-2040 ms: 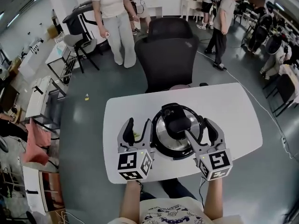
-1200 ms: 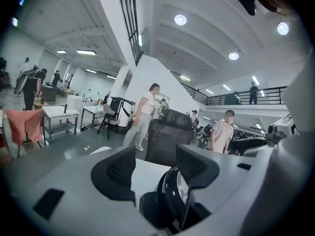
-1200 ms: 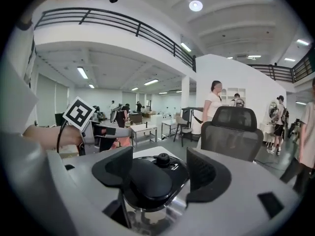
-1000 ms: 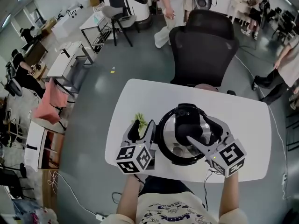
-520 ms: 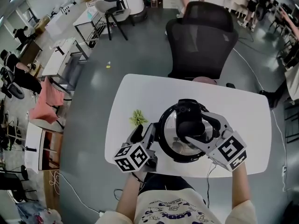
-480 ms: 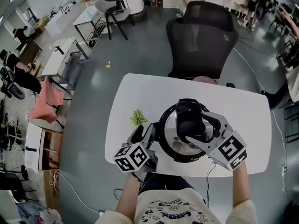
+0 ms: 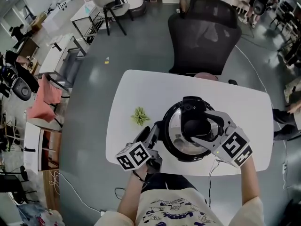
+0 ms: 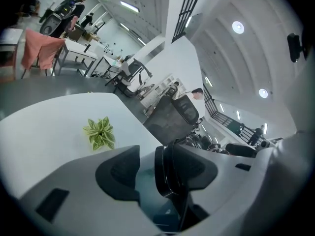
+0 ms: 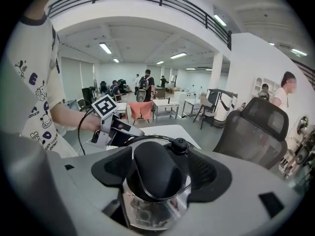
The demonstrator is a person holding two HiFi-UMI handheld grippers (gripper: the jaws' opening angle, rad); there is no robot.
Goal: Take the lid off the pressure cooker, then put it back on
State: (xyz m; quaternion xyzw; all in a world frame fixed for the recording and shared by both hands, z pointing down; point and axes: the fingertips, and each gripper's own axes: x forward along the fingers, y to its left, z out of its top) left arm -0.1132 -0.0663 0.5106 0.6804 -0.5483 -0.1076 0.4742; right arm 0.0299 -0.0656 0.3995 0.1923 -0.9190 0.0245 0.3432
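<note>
The steel pressure cooker [image 7: 173, 149] stands on the white table [image 7: 141, 91] with its lid [image 7: 181, 141] on. My right gripper [image 7: 201, 127] reaches over it from the right, open, its jaws on either side of the lid's black handle [image 7: 194, 125]. The right gripper view shows the handle [image 9: 155, 168] filling nearly the whole gap, with a thin sliver left. My left gripper [image 7: 151, 130] sits low at the cooker's left side. Its jaws have just been closing and are open. A black side part of the cooker [image 8: 170, 173] lies between them, against the right jaw.
A small green paper plant [image 7: 139, 116] lies on the table left of the cooker. A black office chair [image 7: 202, 36] stands at the table's far side. Desks, chairs and people fill the room behind, and the cooker sits close to the table's near edge.
My left gripper has sunk beside the cooker and rolled, its marker cube now near the table's front edge. The right gripper has settled slightly lower around the lid's handle.
</note>
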